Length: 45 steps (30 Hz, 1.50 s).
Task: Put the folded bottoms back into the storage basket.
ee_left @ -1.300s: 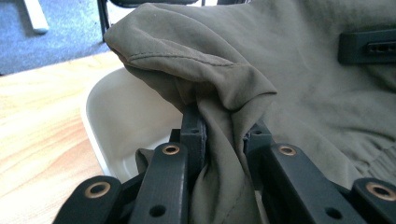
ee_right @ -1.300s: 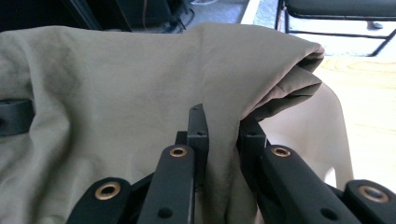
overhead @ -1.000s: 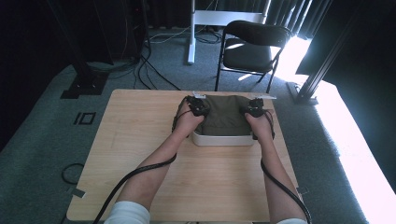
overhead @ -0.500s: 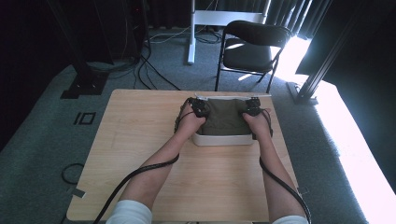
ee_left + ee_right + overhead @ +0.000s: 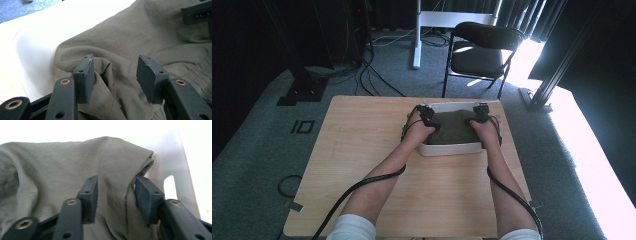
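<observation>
An olive-green cloth [image 5: 455, 127], soft and creased, lies bunched in a white tub [image 5: 447, 148] on the tabletop [image 5: 362, 150]. The left gripper [image 5: 115, 72] and right gripper [image 5: 115, 191] have just been opening; folds lie loose between their parted jaws, unclamped.

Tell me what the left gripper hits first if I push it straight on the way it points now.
Most likely the olive cloth: the left gripper, its jaws just opened, has a raised fold bunched between them. Beyond lies more cloth, then the white bin wall, though depth is hard to judge.
</observation>
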Motion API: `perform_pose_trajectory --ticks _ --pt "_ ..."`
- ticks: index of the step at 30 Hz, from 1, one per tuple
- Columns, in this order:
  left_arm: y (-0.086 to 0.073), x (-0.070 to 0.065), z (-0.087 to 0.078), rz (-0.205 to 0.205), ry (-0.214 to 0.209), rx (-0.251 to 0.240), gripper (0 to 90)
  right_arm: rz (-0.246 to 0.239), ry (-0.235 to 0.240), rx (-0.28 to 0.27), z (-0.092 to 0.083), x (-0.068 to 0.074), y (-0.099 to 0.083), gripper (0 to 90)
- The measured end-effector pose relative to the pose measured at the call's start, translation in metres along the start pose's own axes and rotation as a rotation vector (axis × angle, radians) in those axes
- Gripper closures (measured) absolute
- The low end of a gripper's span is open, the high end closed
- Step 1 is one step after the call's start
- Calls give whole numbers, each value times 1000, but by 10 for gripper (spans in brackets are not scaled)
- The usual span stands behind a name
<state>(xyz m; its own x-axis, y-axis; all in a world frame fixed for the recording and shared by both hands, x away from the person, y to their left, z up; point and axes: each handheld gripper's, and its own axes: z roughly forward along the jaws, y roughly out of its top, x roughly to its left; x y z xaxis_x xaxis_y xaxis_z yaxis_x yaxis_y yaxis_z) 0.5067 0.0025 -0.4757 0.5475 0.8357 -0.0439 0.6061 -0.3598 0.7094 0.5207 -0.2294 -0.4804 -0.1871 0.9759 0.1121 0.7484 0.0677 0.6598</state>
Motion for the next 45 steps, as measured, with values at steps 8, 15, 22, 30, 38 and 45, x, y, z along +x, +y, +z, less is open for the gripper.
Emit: perform_pose_trajectory --ticks 8,15,22,30,38,45 --pt "0 5 -9 -12 5 -42 353 -47 33 -116 -11 -2 3 279" --pt "-6 5 -11 2 -26 -75 221 -91 83 -151 -21 1 2 200" --pt "-6 5 -23 3 -44 -141 191 -58 113 -203 -28 7 -5 152" --pt "-11 6 -38 -48 -87 -183 184 -73 125 -233 -37 11 -12 152" --pt "-23 1 -52 -34 -108 -166 174 -86 126 -250 -48 12 -24 152" --pt "-29 1 -62 -18 -106 -170 166 -98 130 -261 -55 10 -32 142"
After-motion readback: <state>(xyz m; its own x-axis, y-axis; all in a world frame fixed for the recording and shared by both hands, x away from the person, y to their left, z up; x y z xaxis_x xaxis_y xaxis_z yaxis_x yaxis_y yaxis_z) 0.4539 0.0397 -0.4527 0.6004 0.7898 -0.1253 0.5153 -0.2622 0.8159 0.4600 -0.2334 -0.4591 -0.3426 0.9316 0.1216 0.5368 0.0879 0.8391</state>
